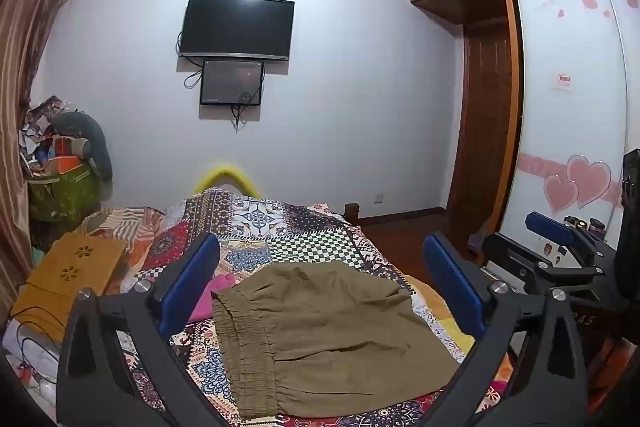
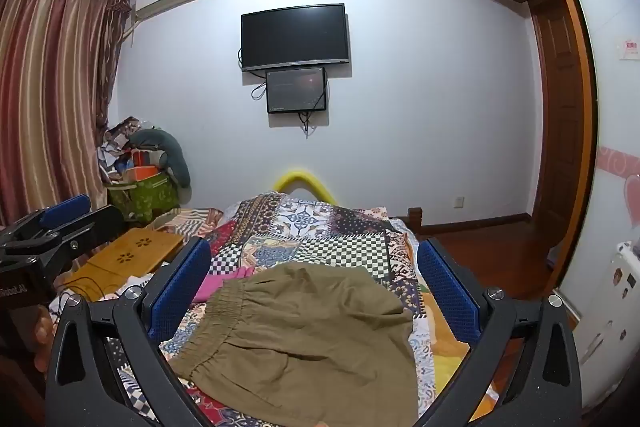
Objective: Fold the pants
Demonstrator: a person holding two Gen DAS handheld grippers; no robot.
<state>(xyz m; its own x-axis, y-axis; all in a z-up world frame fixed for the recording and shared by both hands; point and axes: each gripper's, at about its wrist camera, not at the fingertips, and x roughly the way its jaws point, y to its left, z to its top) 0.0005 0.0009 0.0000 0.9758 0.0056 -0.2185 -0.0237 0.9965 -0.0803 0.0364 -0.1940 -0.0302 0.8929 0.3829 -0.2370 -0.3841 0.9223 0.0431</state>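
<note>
Two tongs, your left gripper [image 1: 322, 293] and right gripper [image 2: 314, 289], hover spread wide and empty above the olive pants [image 1: 320, 339], which lie folded compactly on the patterned quilt [image 1: 280, 227] just ahead of and below both sets of fingers. The elastic waistband [image 1: 244, 347] sits toward the left fingers. The fold looks nearly finished; next, you likely lower to smooth or fold once more.

The pants [image 2: 296, 343] run off the bottom edge in the right view, so their near end cannot be seen. A pink cloth [image 1: 216, 297] at 9 o'clock of them lies partly under the waistband and behind a blue finger [image 1: 188, 283] (what it is cannot be told). The sticker [image 1: 563, 81] text on the wardrobe door is too small to read.
</note>
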